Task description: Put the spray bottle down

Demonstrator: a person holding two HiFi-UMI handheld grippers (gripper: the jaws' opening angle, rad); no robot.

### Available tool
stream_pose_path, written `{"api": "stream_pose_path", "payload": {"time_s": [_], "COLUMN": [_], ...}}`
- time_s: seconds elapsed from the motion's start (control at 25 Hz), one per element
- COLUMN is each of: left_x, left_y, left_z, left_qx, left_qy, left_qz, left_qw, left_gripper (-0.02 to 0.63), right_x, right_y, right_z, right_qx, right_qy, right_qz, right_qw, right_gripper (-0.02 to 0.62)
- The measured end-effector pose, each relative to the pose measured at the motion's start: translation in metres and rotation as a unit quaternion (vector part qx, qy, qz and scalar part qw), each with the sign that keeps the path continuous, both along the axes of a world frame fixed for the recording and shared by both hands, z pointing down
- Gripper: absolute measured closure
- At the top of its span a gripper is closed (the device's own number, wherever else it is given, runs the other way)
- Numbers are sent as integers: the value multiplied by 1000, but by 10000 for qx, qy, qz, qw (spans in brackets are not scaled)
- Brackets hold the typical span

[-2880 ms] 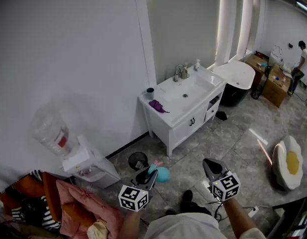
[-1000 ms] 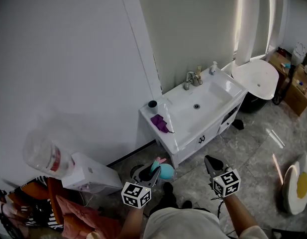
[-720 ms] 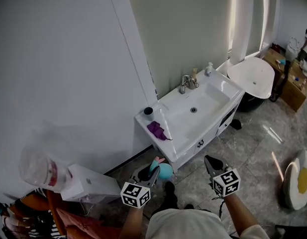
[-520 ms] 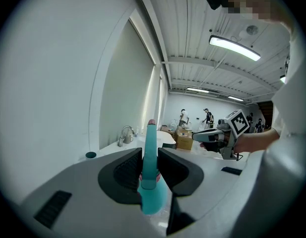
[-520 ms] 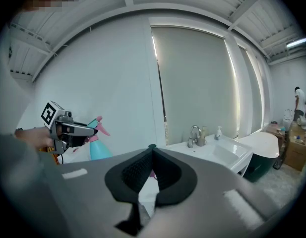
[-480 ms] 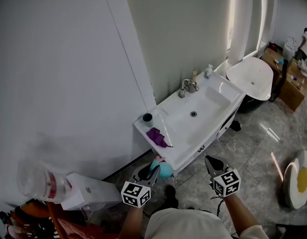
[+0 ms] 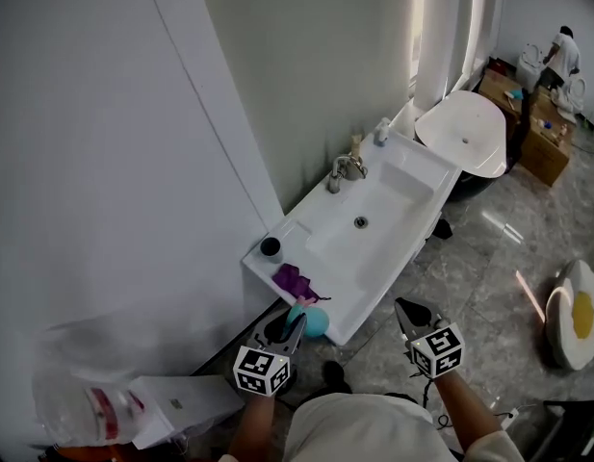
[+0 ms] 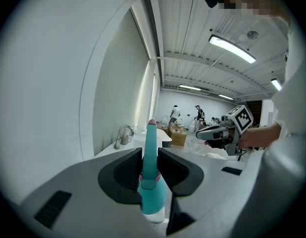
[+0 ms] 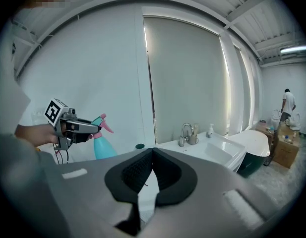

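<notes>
A teal spray bottle [image 7: 313, 321] with a pink trigger hangs upright in my left gripper [image 7: 288, 333], just off the near corner of the white vanity [image 7: 412, 176]. In the left gripper view the jaws are shut on the spray bottle [image 8: 151, 170] at its neck, and the body hangs below them. My right gripper [image 7: 409, 313] is to the right, over the floor in front of the vanity. Its pads [image 9: 143, 168] meet with nothing between them. The right gripper view shows the spray bottle [image 9: 104, 144] and my left gripper [image 9: 91, 127] at the left.
On the vanity's near end lie a purple cloth [image 7: 295, 280] and a black cup [image 7: 270, 246]; a faucet [image 7: 345, 166] and soap bottle [image 7: 381, 131] stand by the wall. A white bathtub [image 7: 465, 133] is beyond, a water dispenser [image 7: 171, 407] at the lower left, an egg-shaped rug [image 7: 576, 311] on the right.
Both grippers have travelled toward the vanity, which now sits much closer in the head view. The bottle has stayed in the left gripper; neither gripper's jaws have changed.
</notes>
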State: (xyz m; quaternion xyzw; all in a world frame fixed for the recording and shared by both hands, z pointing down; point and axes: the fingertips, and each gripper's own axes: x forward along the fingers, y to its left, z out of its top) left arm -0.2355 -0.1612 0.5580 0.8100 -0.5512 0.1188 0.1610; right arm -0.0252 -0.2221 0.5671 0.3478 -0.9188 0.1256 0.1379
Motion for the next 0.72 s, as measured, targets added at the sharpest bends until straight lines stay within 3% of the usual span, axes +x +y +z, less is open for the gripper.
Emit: {"api": "stream_pose_path", "payload": {"time_s": [0.36,0.72], "left_x": [-13,0], "left_y": [-40,-65], "left_z": [35,91], "left_qx": [-110,-215], "left_qy": [-241,-534], "left_qz": [533,754], "left_qw": [9982,9955], "left_gripper": [505,505], "right_x": [-15,-19], "right_y": [-14,-20], "right_z": [21,46], "right_qx": [-111,-321], "right_qy": [165,354], "right_qz": [343,276], "right_qw": [9992,9985], "right_gripper": [584,584]}}
